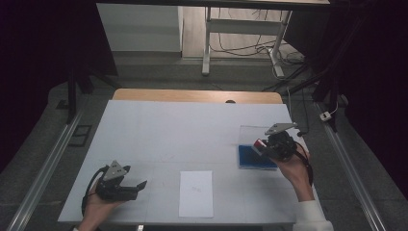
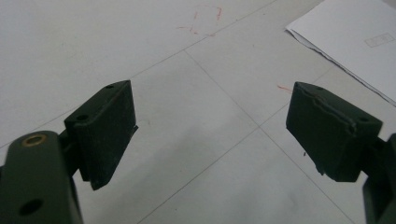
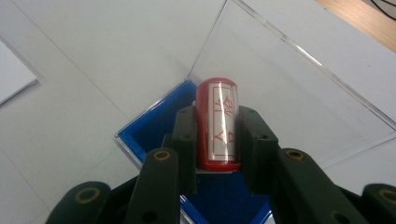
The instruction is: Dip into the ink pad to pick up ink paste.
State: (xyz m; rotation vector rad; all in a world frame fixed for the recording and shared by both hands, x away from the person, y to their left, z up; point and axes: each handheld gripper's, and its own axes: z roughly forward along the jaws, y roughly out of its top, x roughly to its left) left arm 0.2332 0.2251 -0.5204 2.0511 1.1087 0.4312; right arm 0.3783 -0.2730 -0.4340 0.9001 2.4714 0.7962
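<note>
My right gripper (image 3: 218,140) is shut on a red stamp (image 3: 218,122) with a white face and red characters. It holds the stamp just above a blue ink pad (image 3: 154,126) in a clear case whose lid (image 3: 261,74) stands open behind it. In the high view the right gripper (image 1: 263,146) hovers over the blue pad (image 1: 254,159) at the table's right side. My left gripper (image 1: 137,187) rests low near the front left of the table, open, with nothing between its pads (image 2: 112,126). A white sheet of paper (image 1: 196,193) lies between the two hands.
The white table top (image 1: 183,130) carries faint seams and small red marks (image 2: 205,21). A corner of the paper (image 2: 348,39) lies to the right of the left jaws. Beyond the far wooden edge (image 1: 197,95) stand a desk frame and floor cables.
</note>
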